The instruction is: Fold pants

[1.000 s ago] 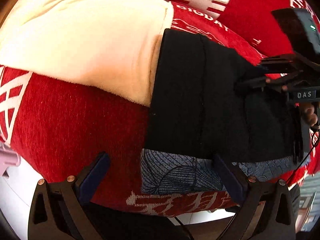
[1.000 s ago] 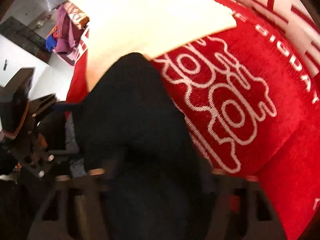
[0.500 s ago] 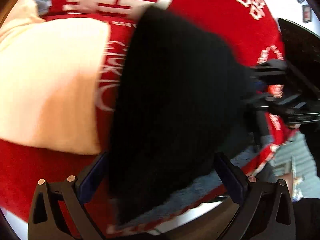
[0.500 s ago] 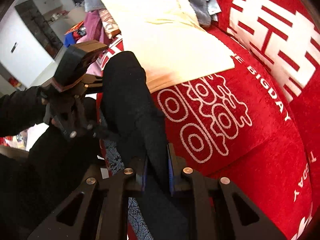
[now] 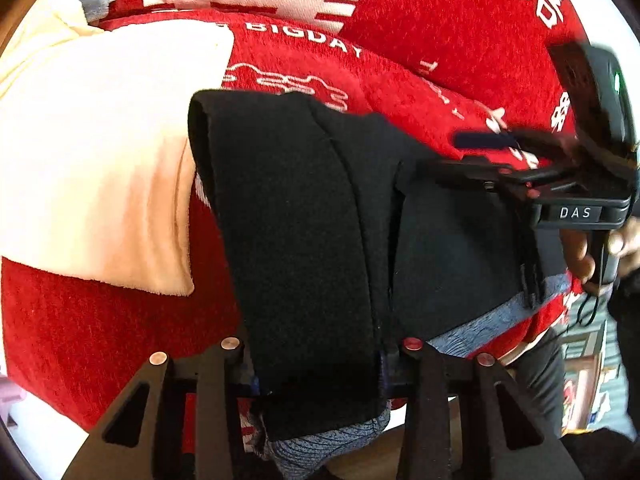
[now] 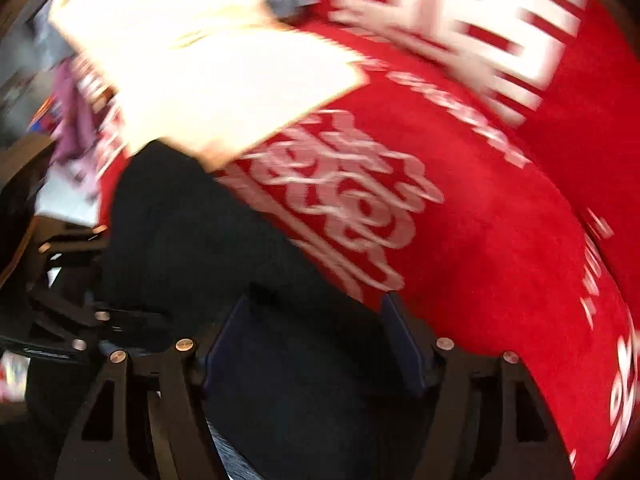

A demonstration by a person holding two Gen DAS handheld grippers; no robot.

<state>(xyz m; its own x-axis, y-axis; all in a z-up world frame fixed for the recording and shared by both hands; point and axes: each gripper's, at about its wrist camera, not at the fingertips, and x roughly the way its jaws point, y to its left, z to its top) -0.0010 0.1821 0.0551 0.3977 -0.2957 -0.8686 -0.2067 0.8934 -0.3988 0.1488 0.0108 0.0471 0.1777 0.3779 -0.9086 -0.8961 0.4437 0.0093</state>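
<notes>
Pants of thick black cloth (image 5: pixel 304 216) lie folded on a red plush bedcover with white lettering (image 5: pixel 420 12), their long folded band running from the cover's middle down to the near edge, just beside a cream fleece blanket (image 5: pixel 92 152) on the left. A grey-blue patterned lining or layer (image 5: pixel 492 320) peeks out along the near hem.

Of the two tools, the left gripper (image 5: pixel 316 364) has just been closing and now pinches the near end of the folded band between its jaws, the pads pressing the cloth from both sides. The right gripper (image 6: pixel 312 344) has just been opening; its jaws stand wide with black cloth between and below them, though blur makes it hard to say whether the pads touch it. It looks like a release.

The step in hand seems to be carrying the pinched end over for a further fold. To do it well, I judge the left grip should take all layers, lining included, and lift evenly so the band stays flat; the right tool should pull clear without dragging the edge, then press the crease.
</notes>
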